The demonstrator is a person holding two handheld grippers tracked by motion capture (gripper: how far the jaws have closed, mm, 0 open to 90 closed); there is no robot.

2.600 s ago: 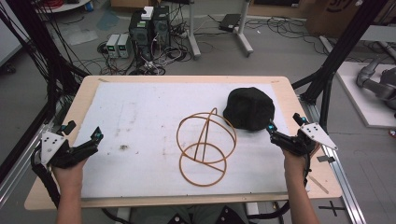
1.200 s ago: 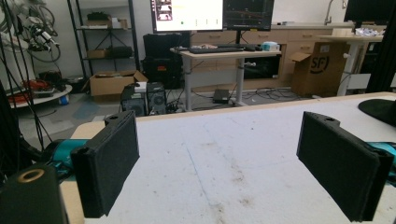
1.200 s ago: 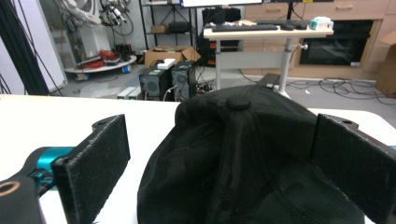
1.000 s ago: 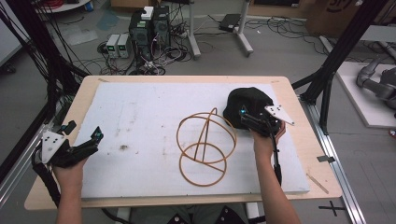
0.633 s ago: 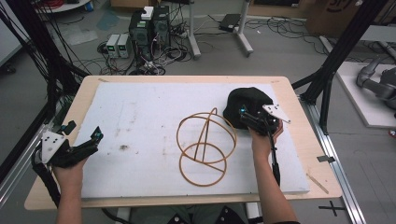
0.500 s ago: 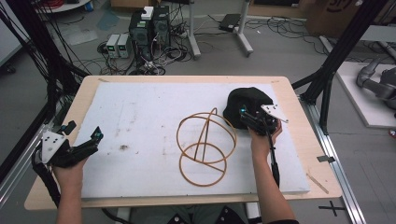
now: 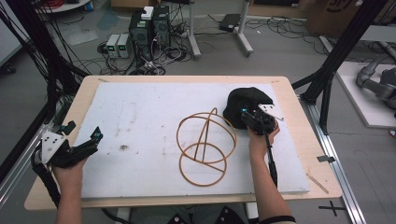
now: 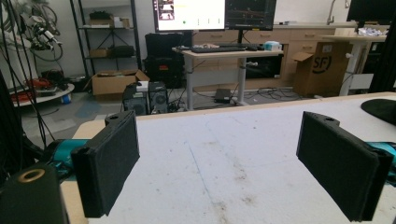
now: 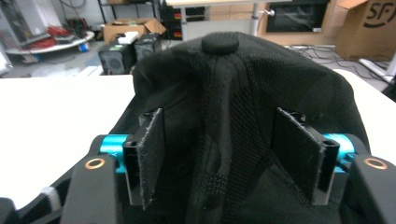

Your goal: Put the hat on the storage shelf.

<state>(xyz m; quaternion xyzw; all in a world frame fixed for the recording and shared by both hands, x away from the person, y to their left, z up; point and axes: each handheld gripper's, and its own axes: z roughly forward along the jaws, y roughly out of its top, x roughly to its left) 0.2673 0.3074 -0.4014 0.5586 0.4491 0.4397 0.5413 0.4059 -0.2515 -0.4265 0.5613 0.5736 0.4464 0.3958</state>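
The right claw (image 9: 219,158) now sits pressed into the black cap (image 9: 243,93); a couple of seconds ago it rested at the table's right edge, well apart from the cap, and it has since travelled inward and forward until its pads stand on either side of the cap's near crown. In the right gripper view the two pads (image 9: 152,154) are partly open with a ridge of mesh fabric and the centre seam bulging up between them. They flank the cloth rather than pinch it, so the cap is bracketed but, by the look of it, not yet held. Beyond the pads the crown rises to its top button (image 9: 219,43), straight ahead of the claw.

In the high view the right claw (image 7: 254,120) overlaps the near side of the cap (image 7: 245,100), which lies on the white sheet (image 7: 140,112) toward the table's far right. Just to the claw's left stands the wire hoop frame (image 7: 203,144), close by but apart from the cap.

The left claw (image 7: 77,147) has not moved over the same stretch. It rests at the near left edge, its pads (image 8: 109,163) spread wide with only bare sheet between them, holding nothing.

The approach therefore looks finished, and the likely next step is closing on the fabric. A shallow bite on loose mesh could slip once the cap is lifted.
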